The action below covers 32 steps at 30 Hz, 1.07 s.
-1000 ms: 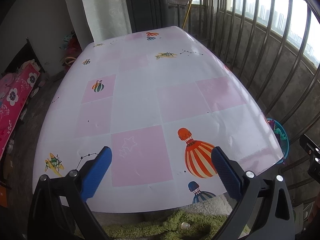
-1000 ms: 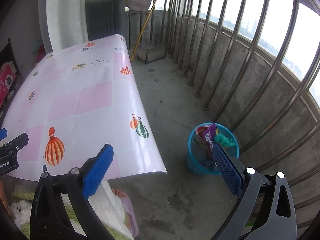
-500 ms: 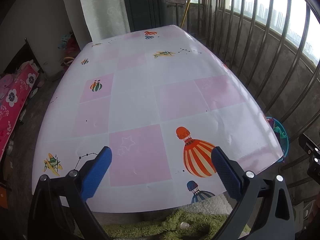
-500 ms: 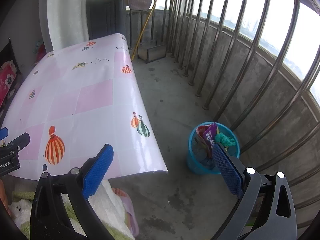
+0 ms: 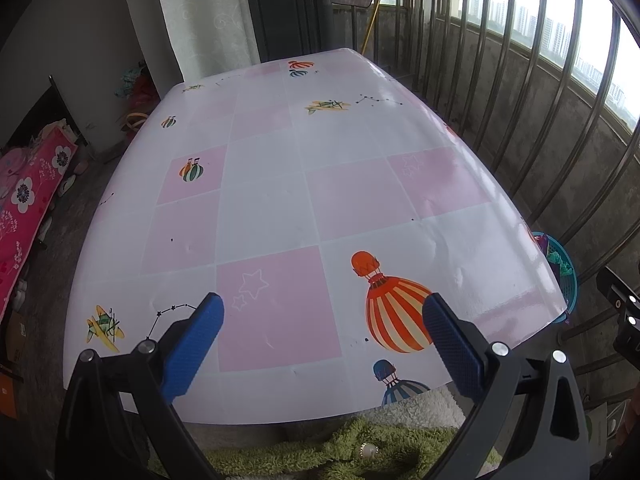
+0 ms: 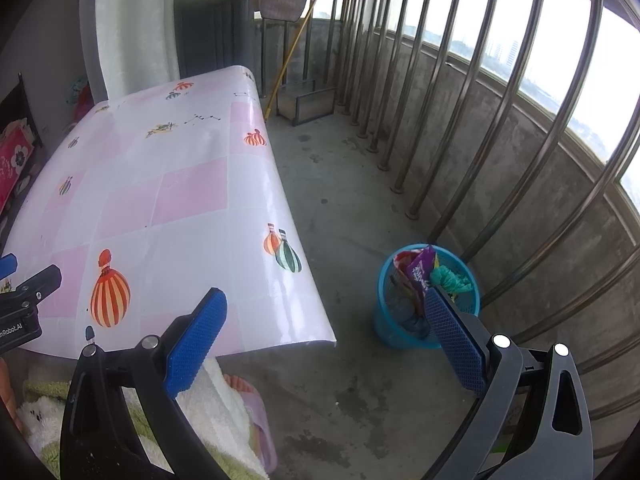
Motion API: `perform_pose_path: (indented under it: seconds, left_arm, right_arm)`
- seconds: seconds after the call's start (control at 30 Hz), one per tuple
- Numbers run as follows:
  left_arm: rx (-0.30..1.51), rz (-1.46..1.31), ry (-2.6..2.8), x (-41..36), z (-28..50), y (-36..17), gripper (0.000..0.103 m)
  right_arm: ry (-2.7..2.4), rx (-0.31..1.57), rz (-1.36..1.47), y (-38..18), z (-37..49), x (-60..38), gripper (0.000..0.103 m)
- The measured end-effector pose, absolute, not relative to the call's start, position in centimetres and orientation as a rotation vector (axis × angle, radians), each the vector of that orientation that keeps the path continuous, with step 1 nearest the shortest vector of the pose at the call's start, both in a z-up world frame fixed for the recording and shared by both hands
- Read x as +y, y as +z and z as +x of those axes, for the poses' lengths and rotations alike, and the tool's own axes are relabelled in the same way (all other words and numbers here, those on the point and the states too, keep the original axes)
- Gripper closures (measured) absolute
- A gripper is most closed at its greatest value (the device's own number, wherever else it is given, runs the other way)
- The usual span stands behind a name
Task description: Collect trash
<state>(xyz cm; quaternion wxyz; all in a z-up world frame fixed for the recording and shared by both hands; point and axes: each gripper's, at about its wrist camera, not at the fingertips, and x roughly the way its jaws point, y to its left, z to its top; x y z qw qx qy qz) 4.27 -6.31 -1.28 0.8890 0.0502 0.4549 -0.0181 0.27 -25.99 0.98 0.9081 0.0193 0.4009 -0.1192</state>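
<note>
Left wrist view: your left gripper (image 5: 322,334) is spread wide, nothing between the blue pads (image 5: 192,346), hanging over the near edge of the table (image 5: 280,184) with its pink-and-white balloon-print cloth. Blue trash basket (image 5: 566,276) peeks out past the table's right edge, by the railing (image 5: 560,128). Green fuzzy garment (image 5: 360,450) sits below the gripper.

Right wrist view: your right gripper (image 6: 326,334) is also wide apart and empty, over the concrete floor (image 6: 352,208). The trash basket (image 6: 394,332) stands on the floor between table (image 6: 180,184) and railing (image 6: 500,128), holding a purple wrapper (image 6: 420,270) and green crumpled trash (image 6: 450,278). Your left gripper (image 6: 24,300) shows at the left edge.
</note>
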Motion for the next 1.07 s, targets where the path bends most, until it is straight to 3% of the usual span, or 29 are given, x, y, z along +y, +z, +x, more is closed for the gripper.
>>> perform_pose_path:
  seconds: [1.07]
  left_arm:
    - [0.942,0.102,-0.038,-6.08,4.43,-1.26,0.006]
  right_arm:
    - [-0.234,0.826,0.027,1.15,0.73,-25.88,0.008]
